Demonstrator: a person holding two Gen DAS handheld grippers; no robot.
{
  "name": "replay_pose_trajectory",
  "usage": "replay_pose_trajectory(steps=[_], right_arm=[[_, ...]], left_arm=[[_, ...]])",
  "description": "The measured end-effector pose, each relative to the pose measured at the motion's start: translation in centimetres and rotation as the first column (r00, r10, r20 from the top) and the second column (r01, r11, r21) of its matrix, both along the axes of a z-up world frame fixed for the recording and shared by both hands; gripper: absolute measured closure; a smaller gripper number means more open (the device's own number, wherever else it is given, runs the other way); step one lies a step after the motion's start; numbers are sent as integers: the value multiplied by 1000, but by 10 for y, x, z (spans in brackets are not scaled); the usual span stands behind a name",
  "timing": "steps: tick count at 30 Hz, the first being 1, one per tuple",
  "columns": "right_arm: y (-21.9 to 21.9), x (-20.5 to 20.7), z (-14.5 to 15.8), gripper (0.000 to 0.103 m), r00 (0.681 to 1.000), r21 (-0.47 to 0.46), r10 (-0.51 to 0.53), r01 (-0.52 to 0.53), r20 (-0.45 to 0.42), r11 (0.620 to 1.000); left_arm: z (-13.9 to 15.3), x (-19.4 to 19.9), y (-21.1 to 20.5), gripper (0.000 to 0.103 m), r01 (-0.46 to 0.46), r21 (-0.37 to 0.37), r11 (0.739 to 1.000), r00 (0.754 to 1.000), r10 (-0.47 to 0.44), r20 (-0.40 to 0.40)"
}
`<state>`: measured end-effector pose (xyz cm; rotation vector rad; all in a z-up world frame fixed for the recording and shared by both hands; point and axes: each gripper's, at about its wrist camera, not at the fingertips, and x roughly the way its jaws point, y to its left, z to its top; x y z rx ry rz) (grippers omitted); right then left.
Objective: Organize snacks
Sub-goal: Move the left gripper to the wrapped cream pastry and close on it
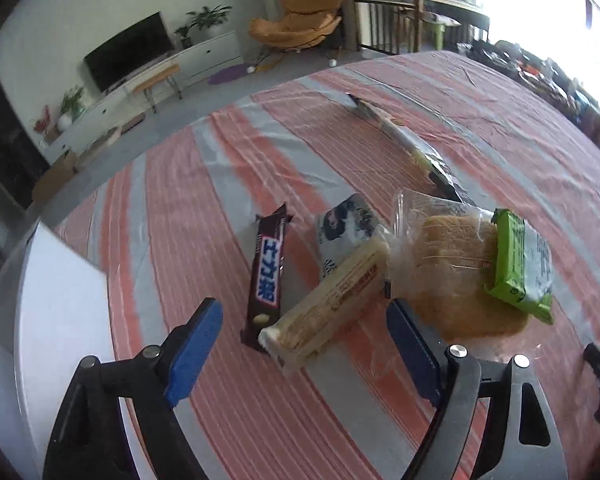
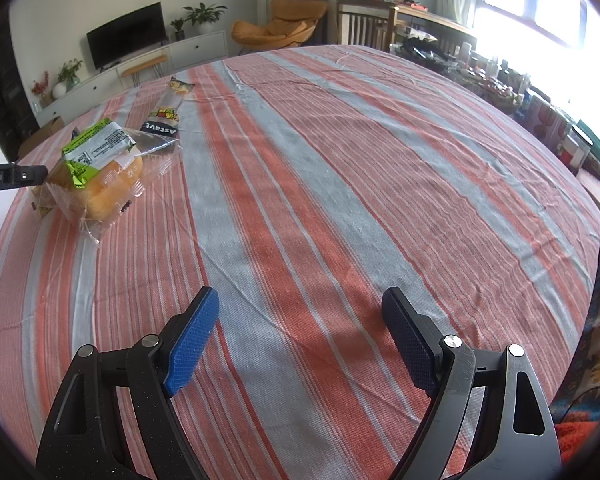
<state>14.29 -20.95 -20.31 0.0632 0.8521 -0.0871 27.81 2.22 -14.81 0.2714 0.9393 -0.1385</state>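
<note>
In the left wrist view, a brown chocolate bar (image 1: 266, 276) lies next to a cream wafer pack (image 1: 332, 300) that leans on a blue-and-white packet (image 1: 346, 228). To the right is a clear-wrapped bun (image 1: 456, 272) with a green packet (image 1: 518, 264) on it, and a long snack stick (image 1: 404, 140) lies farther back. My left gripper (image 1: 304, 312) is open, its jaws either side of the wafer pack's near end. My right gripper (image 2: 300, 300) is open and empty over bare cloth. The bun (image 2: 100, 188), green packet (image 2: 96, 148) and stick (image 2: 168, 108) lie to its far left.
A striped red-and-grey cloth (image 2: 340, 160) covers the table. A white box (image 1: 56, 312) stands at the left edge in the left wrist view. The left gripper's arm (image 2: 8, 178) shows at the left edge of the right wrist view. Clutter lines the table's far right side (image 2: 500, 80).
</note>
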Motion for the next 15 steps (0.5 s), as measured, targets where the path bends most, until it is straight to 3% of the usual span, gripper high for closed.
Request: replay_pose_trajectory(steps=[2,4,5,9,15], right_arm=[[0,0,0,17,1000,0,0,0,0,1000],[0,0,0,17,1000,0,0,0,0,1000],[0,0,0,17,1000,0,0,0,0,1000],[0,0,0,17,1000,0,-1,1,1,1000],[0,0,0,17,1000,1,0,0,1,1000]], left_arm=[[-1,1,-10,19,75,13,997,997,-75,21],[-1,5,-11,19,90,-39,995,996,-90,-15],[-2,7,-10,20,82,-76,994,995,-85,-44],[-6,12,-5,41,61,-201,978,989,-86,-116],[-15,27,3,42,-35,-249,968,981,-14,-196]])
